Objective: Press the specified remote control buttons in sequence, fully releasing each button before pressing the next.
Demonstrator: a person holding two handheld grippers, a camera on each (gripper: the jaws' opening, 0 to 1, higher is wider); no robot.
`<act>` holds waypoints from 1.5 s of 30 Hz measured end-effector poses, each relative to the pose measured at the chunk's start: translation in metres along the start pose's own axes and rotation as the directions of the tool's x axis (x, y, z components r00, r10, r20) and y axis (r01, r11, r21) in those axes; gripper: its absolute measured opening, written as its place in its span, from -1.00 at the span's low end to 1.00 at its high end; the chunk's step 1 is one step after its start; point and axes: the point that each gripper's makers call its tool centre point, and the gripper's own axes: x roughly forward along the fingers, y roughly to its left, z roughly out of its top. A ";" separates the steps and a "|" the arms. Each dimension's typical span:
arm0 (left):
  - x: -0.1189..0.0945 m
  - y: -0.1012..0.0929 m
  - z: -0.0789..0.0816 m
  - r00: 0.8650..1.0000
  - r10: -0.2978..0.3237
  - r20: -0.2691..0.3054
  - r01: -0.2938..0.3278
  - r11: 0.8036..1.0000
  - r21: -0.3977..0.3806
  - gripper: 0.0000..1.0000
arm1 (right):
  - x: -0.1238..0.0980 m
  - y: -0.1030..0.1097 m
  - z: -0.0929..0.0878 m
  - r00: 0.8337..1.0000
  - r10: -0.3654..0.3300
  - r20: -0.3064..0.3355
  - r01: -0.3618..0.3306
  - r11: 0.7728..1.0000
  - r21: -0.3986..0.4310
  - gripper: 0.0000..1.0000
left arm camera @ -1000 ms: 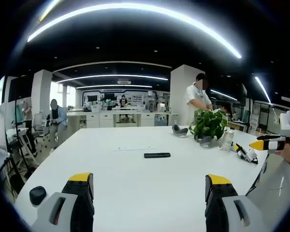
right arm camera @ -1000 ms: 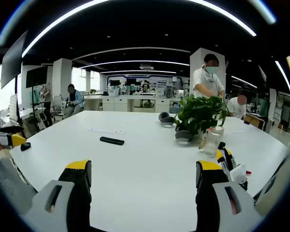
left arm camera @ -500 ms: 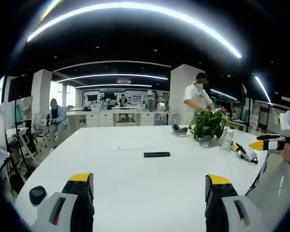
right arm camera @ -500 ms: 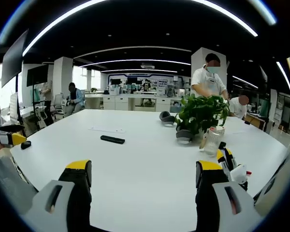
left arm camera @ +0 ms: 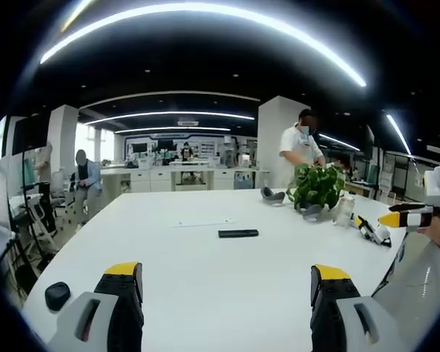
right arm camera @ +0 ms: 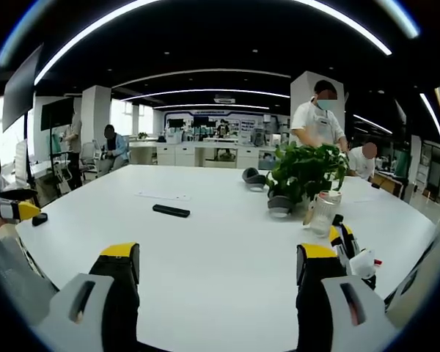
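Observation:
A slim black remote control (left arm camera: 238, 234) lies flat near the middle of the big white table (left arm camera: 205, 271), well ahead of both grippers; in the right gripper view the remote control (right arm camera: 170, 212) sits left of centre. My left gripper (left arm camera: 224, 282) is open above the table's near edge, nothing between its jaws. My right gripper (right arm camera: 218, 264) is open too, jaws wide apart over bare table. The right gripper's yellow tip (left arm camera: 403, 218) shows at the right edge of the left gripper view, and the left gripper's tip (right arm camera: 15, 212) at the left edge of the right gripper view.
A potted plant (right arm camera: 304, 172), a clear bottle (right arm camera: 323, 214) and a spare yellow-black gripper tool (right arm camera: 350, 249) stand at the table's right. A small black puck (left arm camera: 56, 295) lies at the left corner. A paper strip (right arm camera: 161, 197) and grey headset (right arm camera: 253, 179) lie farther back. A person (right arm camera: 319, 121) stands behind the plant.
Neither gripper nor the remote has moved. The person behind the plant has shifted slightly.

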 end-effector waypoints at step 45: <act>0.001 -0.003 -0.002 1.000 -0.017 -0.018 0.017 1.000 -0.010 0.97 | 0.000 -0.002 0.000 1.000 0.002 -0.003 -0.002 1.000 0.001 0.82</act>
